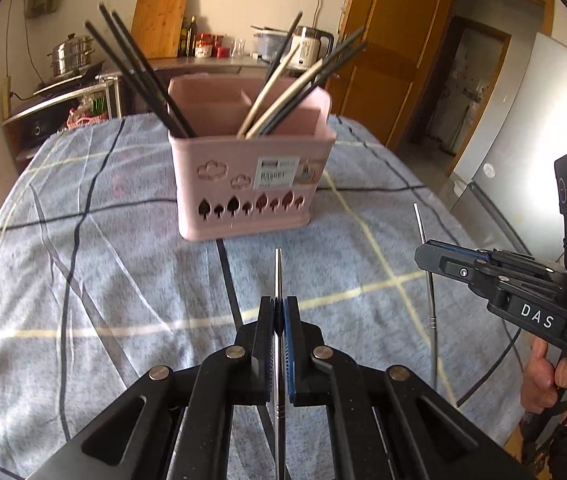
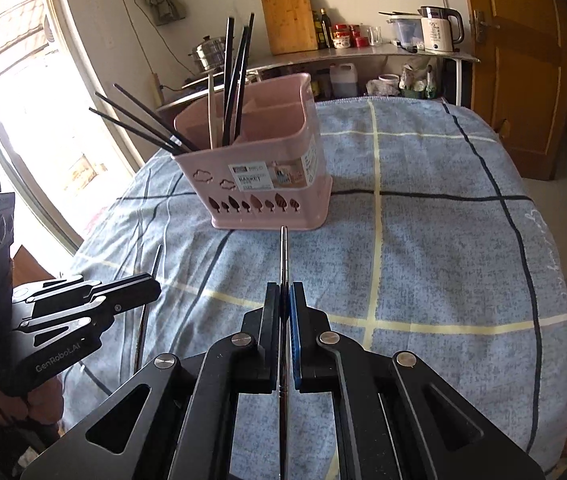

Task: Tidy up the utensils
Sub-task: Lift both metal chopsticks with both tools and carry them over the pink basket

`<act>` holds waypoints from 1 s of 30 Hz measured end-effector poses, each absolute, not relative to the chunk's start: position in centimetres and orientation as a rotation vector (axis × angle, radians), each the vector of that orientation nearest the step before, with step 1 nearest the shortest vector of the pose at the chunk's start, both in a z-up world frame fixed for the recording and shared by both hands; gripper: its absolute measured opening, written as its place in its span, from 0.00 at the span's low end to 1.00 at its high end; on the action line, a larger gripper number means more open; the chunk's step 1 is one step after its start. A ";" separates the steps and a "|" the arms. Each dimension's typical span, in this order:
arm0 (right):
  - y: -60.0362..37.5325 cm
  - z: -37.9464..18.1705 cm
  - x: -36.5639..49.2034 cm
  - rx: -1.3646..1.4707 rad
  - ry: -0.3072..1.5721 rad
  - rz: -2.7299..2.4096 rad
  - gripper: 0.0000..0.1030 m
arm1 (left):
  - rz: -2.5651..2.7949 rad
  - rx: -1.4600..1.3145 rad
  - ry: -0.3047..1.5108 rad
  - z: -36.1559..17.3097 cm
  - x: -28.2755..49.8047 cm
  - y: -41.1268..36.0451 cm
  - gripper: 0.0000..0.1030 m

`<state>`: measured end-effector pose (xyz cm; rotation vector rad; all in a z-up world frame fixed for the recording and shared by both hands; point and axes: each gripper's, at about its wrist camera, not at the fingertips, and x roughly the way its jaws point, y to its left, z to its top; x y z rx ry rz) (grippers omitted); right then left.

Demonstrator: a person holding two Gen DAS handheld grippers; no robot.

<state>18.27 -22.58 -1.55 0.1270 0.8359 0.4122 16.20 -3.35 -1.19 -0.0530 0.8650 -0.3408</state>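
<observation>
— So where did the pink plastic utensil basket (image 1: 249, 168) stand?

— Straight ahead of both, on the blue checked cloth (image 1: 95, 272). On the left, the left gripper (image 1: 279, 312) was clamped on a thin steel chopstick (image 1: 278, 272) pointing lengthwise at it.

— And the right?

— The right gripper (image 2: 285, 298) pinched a second steel chopstick (image 2: 283, 252), aimed likewise. Neither looked nearer.

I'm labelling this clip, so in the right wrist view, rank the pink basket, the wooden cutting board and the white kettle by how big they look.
1. pink basket, clearly largest.
2. wooden cutting board.
3. white kettle.
The basket sits nearer the camera, so true sizes remain unsure.
</observation>
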 end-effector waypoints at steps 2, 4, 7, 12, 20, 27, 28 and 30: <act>-22.7 -0.6 18.3 0.132 0.810 0.412 0.04 | -0.348 -0.059 0.844 0.0 16.4 -3.1 0.04; -22.8 0.3 18.3 0.136 0.787 0.413 0.04 | -0.352 -0.059 0.821 1.0 16.6 -2.9 0.04; -22.9 1.7 18.3 0.138 0.753 0.411 0.04 | -0.360 -0.059 0.789 2.7 16.8 -2.6 0.04; -23.2 3.3 18.2 0.138 0.710 0.414 0.04 | -0.364 -0.065 0.746 4.8 17.0 -2.2 0.04; -23.5 4.2 17.8 0.136 0.685 0.416 0.04 | -0.363 -0.072 0.735 5.6 16.9 -1.8 0.04; -23.3 4.7 17.4 0.125 0.678 0.423 0.04 | -0.368 -0.071 0.735 5.9 16.5 -1.6 0.04; -23.2 4.8 17.3 0.123 0.677 0.425 0.04 | -0.370 -0.073 0.735 6.0 16.5 -1.6 0.04; -23.0 5.0 17.3 0.121 0.674 0.428 0.04 | -0.370 -0.075 0.736 6.1 16.5 -1.6 0.04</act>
